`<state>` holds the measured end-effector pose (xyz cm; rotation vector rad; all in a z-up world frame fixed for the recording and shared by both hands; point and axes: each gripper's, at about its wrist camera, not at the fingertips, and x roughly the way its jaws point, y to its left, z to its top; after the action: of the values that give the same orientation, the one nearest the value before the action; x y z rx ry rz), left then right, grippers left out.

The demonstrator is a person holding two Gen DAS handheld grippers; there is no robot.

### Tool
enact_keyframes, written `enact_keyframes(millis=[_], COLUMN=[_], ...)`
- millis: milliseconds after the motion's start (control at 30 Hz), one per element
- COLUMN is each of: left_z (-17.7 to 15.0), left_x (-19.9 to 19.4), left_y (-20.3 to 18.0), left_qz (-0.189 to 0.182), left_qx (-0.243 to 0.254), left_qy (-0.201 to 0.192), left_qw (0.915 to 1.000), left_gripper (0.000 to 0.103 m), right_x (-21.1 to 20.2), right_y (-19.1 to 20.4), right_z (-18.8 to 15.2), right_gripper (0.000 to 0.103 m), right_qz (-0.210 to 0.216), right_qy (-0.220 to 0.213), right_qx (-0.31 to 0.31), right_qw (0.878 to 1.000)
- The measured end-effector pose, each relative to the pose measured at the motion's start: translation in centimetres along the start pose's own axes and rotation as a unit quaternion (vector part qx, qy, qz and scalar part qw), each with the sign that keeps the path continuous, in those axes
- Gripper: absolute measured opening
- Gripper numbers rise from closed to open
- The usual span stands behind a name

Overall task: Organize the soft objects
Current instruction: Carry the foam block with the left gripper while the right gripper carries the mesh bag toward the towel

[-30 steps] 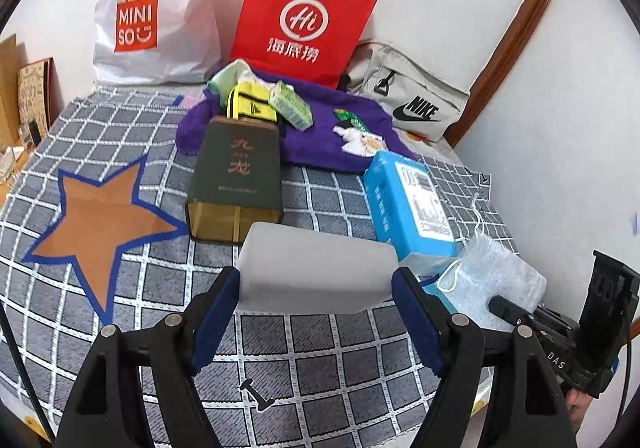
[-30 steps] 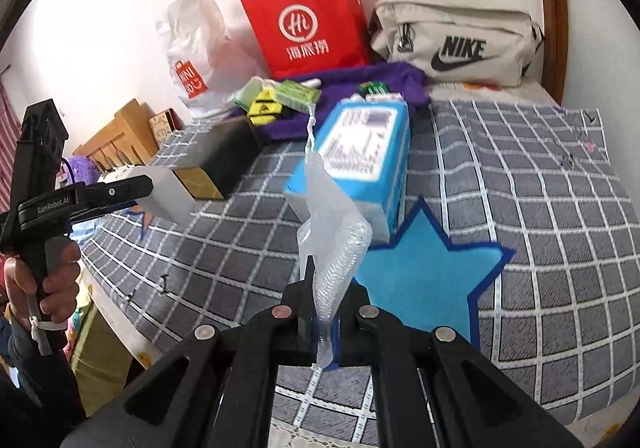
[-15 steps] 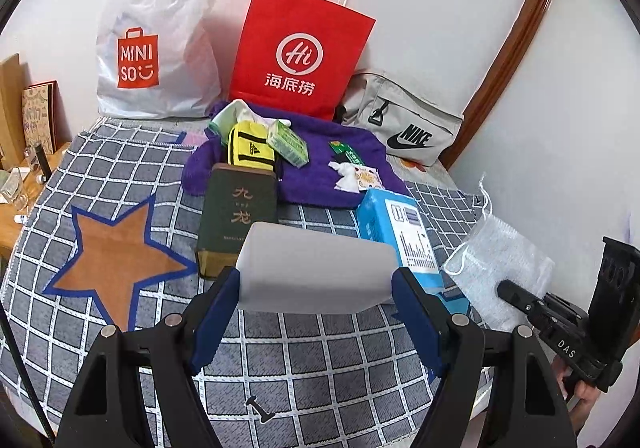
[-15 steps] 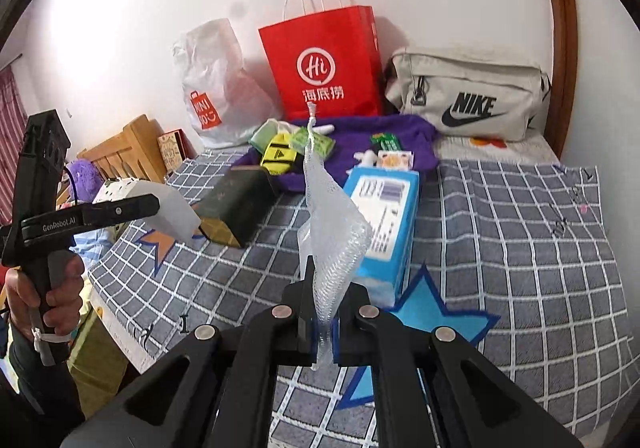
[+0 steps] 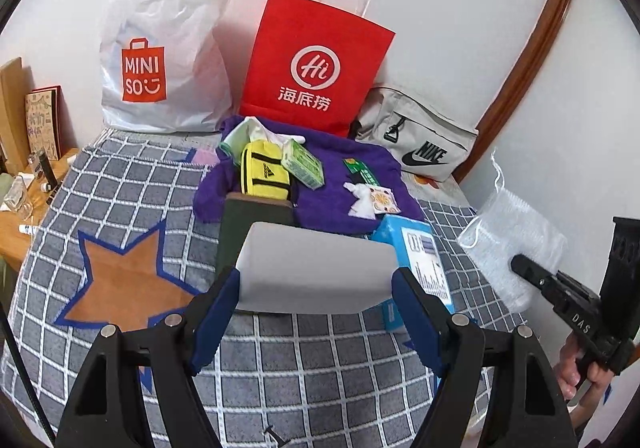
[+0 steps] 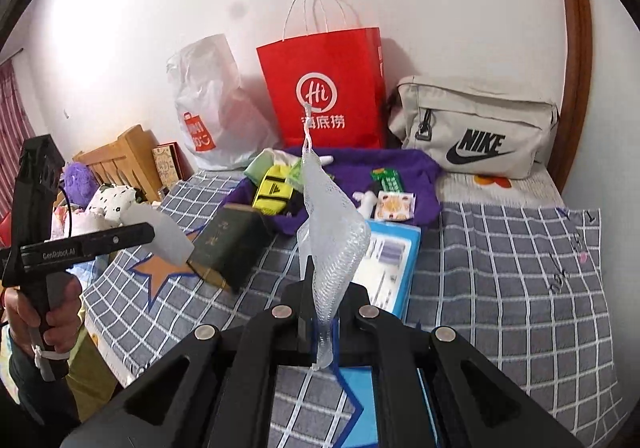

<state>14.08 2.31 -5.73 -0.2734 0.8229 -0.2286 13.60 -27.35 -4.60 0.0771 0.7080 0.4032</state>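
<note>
Two soft things are hanging in the air above the bed point(image 5: 132, 184) right now. The left gripper point(image 5: 316, 302) is squeezing a pale foam block point(image 5: 316, 268) between its blue pads, and the right gripper point(image 6: 322, 322), jaws pressed together, is pinching a white mesh pouch point(image 6: 330, 232). Neither is sitting in a bag yet. Plenty is waiting: a yellow pouch point(image 5: 264, 173) and small packets are lying on the purple cloth point(image 5: 332, 204) near the bed's far edge, below the red bag point(image 5: 316, 64).
</note>
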Motion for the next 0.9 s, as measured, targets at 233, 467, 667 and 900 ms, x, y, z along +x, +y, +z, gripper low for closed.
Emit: enact_keyframes(millis=[233,467,667,900], left_z=[2.8,5.4,7.2,8.5], left_x=[1.2,4.1,6.5,8.7], left_y=[0.3,0.6,1.1,1.8], left_qz=[-0.001,-0.001,0.000,0.004], left_qx=[-0.001,-0.001,-0.006,-0.008], left_qy=[-0.001,0.008,0.018,0.022], left_qw=[1.0000,1.0000,0.9998,0.9997], left_gripper=[0.077,0.077,0.077,0.077], right_x=[1.8,4.9,8.1,11.2], right_y=[-0.4,-1.3,-2.3,-3.0], right_z=[3.4,6.1,7.4,8.2], right_gripper=[0.005,0.005,0.005,0.005], right_qz=[-0.001,-0.003,-0.003,-0.001], right_qy=[-0.007,-0.007,-0.001,0.010], right_qx=[-0.004,-0.004,0.009,0.009], right_qw=[1.000,1.000,1.000,1.000])
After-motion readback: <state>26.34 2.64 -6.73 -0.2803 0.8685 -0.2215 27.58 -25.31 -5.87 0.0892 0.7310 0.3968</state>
